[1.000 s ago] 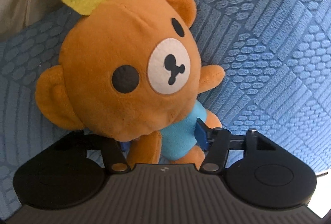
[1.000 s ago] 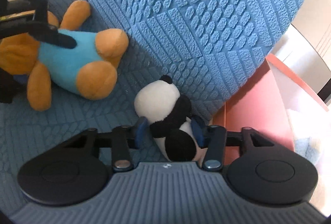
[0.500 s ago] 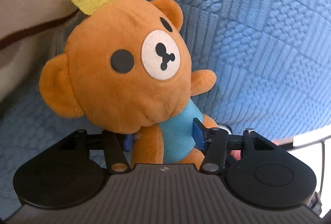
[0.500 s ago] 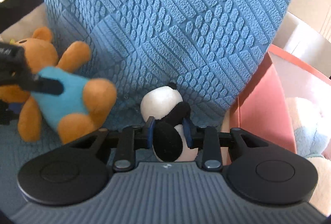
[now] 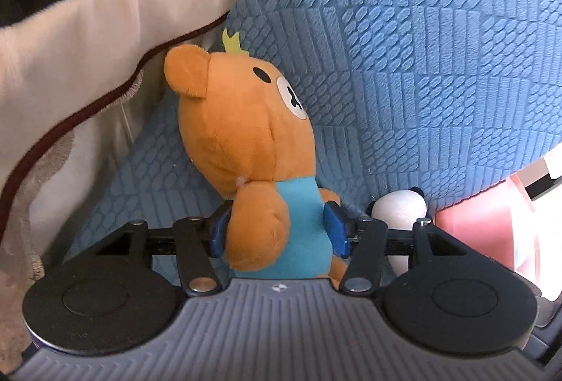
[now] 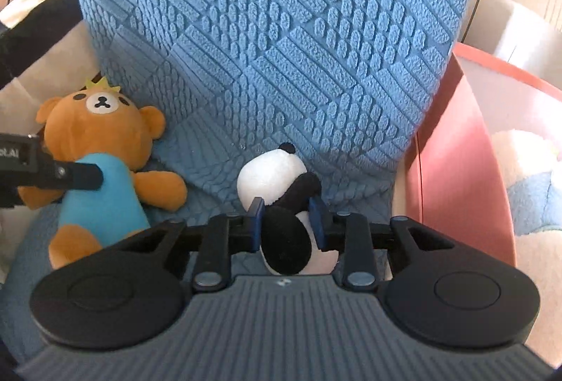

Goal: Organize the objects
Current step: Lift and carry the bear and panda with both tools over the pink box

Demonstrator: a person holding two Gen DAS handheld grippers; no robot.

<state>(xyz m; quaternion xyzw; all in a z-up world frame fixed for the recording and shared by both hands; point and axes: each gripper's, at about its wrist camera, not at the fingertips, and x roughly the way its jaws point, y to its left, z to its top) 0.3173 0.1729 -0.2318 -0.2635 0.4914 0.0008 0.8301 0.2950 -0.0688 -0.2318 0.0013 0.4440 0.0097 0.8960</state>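
Left wrist: left claw (image 5: 277, 233) pinching bear (image 5: 246, 135), head away; right claw (image 6: 287, 224) pinching panda (image 6: 281, 184).

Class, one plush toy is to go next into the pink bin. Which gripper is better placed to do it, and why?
Probably the right gripper: it is shut on the panda plush, right beside the pink bin. The left gripper grips the bear plush, farther from it.

Bear (image 5: 246, 135) and panda (image 6: 277, 177): soft matt plush; blue cushion (image 6: 281, 47): embossed, nubbly cloth; tool (image 6: 286, 223) body: matt ribbed plastic.
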